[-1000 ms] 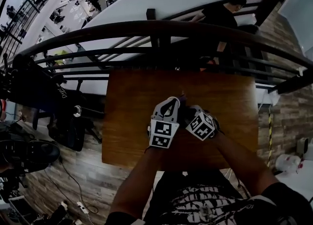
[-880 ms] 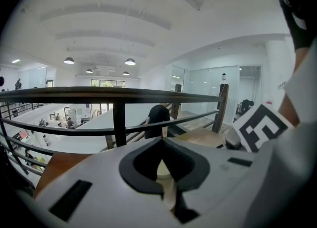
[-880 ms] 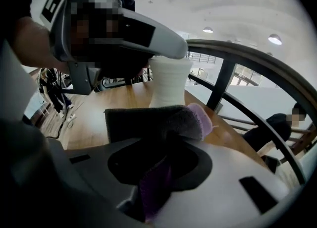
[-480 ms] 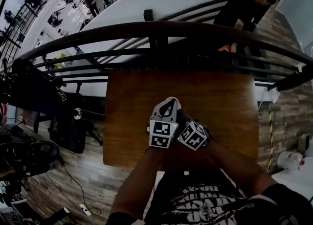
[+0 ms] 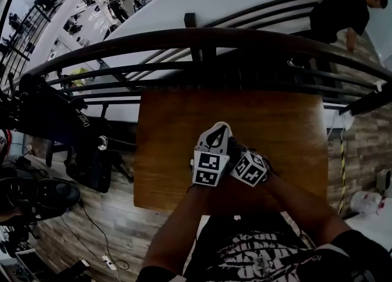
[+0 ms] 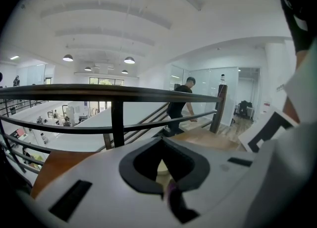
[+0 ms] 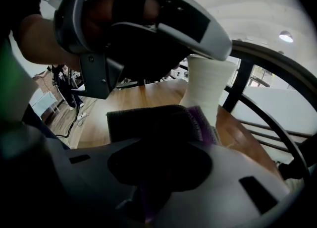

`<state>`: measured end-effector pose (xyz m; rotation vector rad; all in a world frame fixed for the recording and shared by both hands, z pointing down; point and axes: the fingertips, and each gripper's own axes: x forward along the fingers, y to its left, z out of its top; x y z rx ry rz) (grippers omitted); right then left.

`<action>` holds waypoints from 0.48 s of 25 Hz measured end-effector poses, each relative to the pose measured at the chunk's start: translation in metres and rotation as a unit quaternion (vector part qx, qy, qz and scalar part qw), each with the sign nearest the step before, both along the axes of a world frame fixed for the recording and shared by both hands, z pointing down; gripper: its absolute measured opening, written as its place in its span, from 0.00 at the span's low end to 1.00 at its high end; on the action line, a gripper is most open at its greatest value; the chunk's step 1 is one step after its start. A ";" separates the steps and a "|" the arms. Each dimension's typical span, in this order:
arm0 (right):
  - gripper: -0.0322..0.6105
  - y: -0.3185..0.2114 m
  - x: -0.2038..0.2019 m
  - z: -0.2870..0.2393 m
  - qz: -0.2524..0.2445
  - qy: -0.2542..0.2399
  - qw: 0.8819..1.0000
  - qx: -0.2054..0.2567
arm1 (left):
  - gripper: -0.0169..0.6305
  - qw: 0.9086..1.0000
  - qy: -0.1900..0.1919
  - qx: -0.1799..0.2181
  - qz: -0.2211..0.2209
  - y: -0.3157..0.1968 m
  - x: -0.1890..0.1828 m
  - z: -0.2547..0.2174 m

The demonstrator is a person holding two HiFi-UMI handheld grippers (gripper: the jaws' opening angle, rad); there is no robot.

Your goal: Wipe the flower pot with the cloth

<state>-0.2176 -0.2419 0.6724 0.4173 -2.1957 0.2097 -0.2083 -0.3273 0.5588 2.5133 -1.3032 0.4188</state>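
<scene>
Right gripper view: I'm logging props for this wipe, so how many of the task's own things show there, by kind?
flower pot: 1
cloth: 1
Total: 2

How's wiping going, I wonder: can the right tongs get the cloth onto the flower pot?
Probably yes: the right tongs grip the cloth, its front edge seems against the flower pot, nothing between.
</scene>
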 end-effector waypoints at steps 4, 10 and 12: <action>0.18 -0.018 0.021 0.001 0.020 0.011 1.000 0.008 | 0.02 1.000 0.001 -0.001 0.006 0.000 0.003 0.002; 0.18 -0.052 0.050 0.000 0.046 0.030 0.998 0.028 | 0.02 1.000 0.001 0.000 0.007 0.001 0.006 0.000; 0.18 -0.065 0.051 0.001 0.042 0.042 0.998 0.037 | 0.02 1.000 0.001 0.001 0.006 0.001 0.005 0.001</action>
